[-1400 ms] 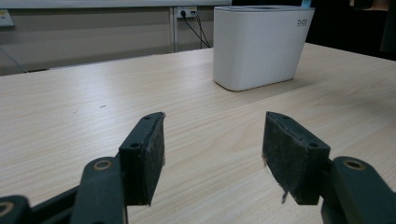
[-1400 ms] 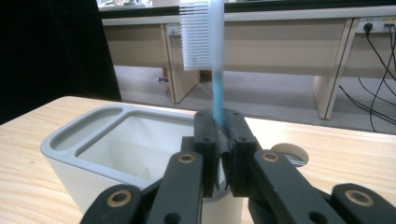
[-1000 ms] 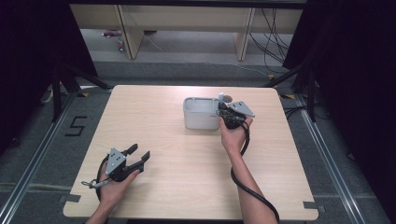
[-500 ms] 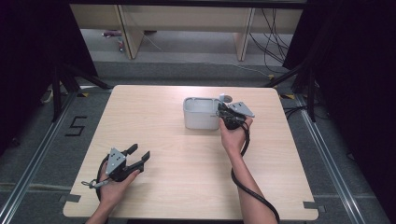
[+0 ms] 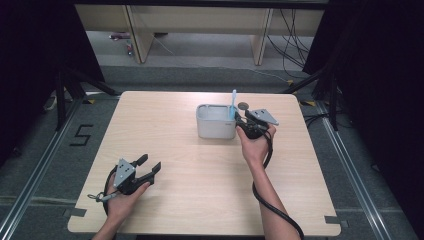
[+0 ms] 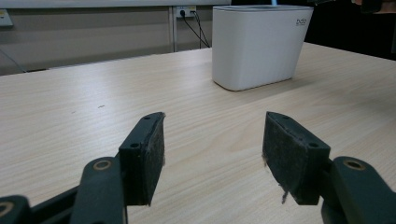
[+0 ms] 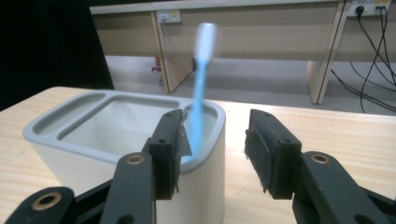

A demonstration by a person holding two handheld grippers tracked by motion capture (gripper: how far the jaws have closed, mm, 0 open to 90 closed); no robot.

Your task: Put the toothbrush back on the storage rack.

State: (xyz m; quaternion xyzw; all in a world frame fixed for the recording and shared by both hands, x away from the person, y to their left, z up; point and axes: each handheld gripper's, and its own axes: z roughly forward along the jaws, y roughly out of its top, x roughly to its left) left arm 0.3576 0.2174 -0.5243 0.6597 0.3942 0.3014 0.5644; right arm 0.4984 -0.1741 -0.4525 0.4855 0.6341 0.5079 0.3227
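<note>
Pale wood-grain laminate covered the rectangular worktop [image 5: 200, 165], which stood on grey floor with dark curtains at both sides. Near its far middle sat a white plastic holder [image 5: 215, 121], a smooth rounded-corner box with a grey rim and compartments moulded into its top. A slim light-blue toothbrush [image 7: 198, 100] with a whitish head stood nearly upright in the end compartment nearest the right tongs [image 7: 212, 147], motion-blurred in the right gripper view. Those tongs, black metal arms tipped with flat, dark, rubbery pads, had just been opening; they stood apart at the holder's end, the toothbrush showing just beyond one pad, neither pad pressing on it. The left tongs [image 6: 212, 156] rested low at the near left of the worktop, well apart from the holder, their worn, felt-like pads spread wide with bare wood between.
</note>
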